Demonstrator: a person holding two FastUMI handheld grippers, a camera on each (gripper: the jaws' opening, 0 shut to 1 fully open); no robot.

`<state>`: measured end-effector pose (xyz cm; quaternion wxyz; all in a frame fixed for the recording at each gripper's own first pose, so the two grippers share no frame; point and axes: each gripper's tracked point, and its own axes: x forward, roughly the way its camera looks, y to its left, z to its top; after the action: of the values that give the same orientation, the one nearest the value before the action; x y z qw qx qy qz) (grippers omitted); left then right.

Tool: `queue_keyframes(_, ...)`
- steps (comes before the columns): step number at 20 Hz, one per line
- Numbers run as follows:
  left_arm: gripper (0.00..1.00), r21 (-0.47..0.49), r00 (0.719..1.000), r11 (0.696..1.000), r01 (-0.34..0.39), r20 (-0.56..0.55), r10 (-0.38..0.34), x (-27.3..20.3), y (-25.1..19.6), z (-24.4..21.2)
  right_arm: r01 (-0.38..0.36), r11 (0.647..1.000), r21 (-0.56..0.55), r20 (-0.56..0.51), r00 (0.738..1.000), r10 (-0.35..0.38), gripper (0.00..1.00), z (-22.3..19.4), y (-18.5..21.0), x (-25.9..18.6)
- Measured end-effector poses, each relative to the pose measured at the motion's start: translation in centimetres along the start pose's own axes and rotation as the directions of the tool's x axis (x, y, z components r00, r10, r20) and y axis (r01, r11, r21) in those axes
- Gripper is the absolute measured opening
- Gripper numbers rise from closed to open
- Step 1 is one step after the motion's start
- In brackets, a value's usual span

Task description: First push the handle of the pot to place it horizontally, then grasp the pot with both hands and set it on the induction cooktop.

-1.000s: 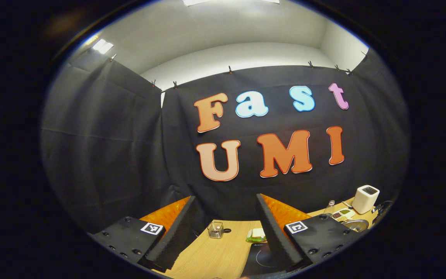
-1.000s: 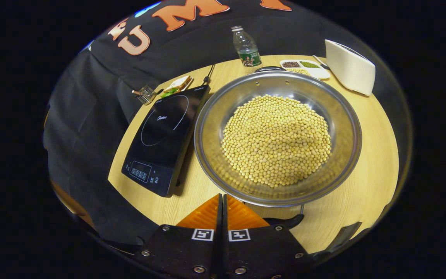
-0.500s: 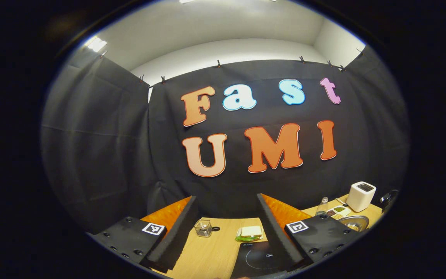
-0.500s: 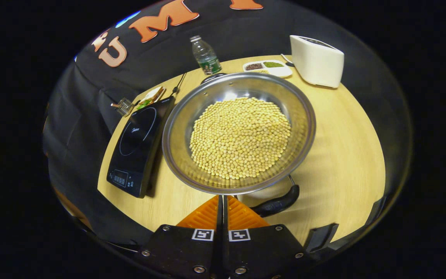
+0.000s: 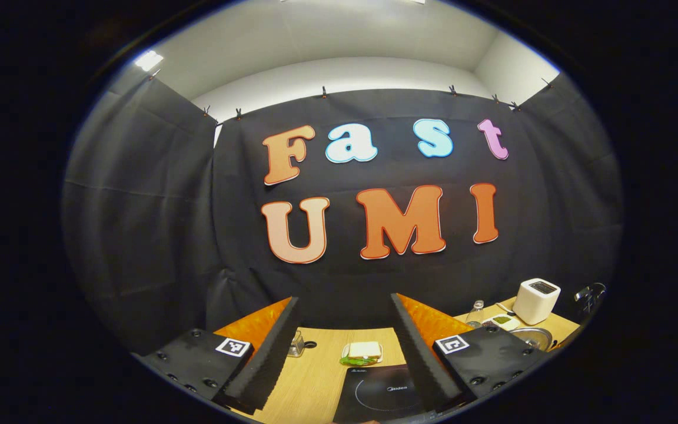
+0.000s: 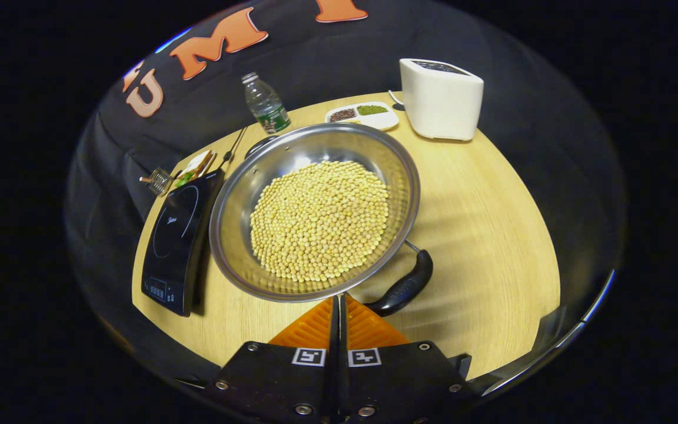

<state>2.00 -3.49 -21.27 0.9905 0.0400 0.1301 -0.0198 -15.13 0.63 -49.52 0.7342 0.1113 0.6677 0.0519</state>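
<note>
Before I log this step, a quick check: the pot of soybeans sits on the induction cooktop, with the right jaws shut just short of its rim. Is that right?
Not quite. In the right gripper view the pot of soybeans sits on the wooden table beside the induction cooktop, not on it. The right gripper does have its jaws shut just short of the rim.

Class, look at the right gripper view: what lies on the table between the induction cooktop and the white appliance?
The pot, full of yellow beans, sits between the induction cooktop and the white appliance in the right gripper view.
</note>
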Motion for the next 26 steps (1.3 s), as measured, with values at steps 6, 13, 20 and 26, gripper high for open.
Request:
queue_keyframes(6,1.0,0.039,0.999,0.998,0.052,0.011,-0.053,-0.8,-2.6,-1.0,0.071,0.996,0.049,0.033,0.997,-0.072,0.0,2.8,-2.8,0.3)
queue_keyframes(13,1.0,0.051,0.997,0.996,0.071,0.008,-0.072,-1.7,-3.4,-1.1,0.149,0.989,0.025,0.056,0.987,-0.15,0.0,4.9,-4.0,1.1)
queue_keyframes(20,1.0,0.064,0.999,0.997,0.046,-0.021,-0.045,-2.1,-2.6,-3.2,0.179,0.981,0.073,0.045,0.982,-0.182,0.0,7.2,-5.0,2.2)
queue_keyframes(26,0.99,0.05,0.998,0.998,0.042,-0.054,-0.039,-2.1,-1.9,-4.6,0.186,0.977,0.105,0.032,0.981,-0.19,0.0,9.2,-5.3,3.3)
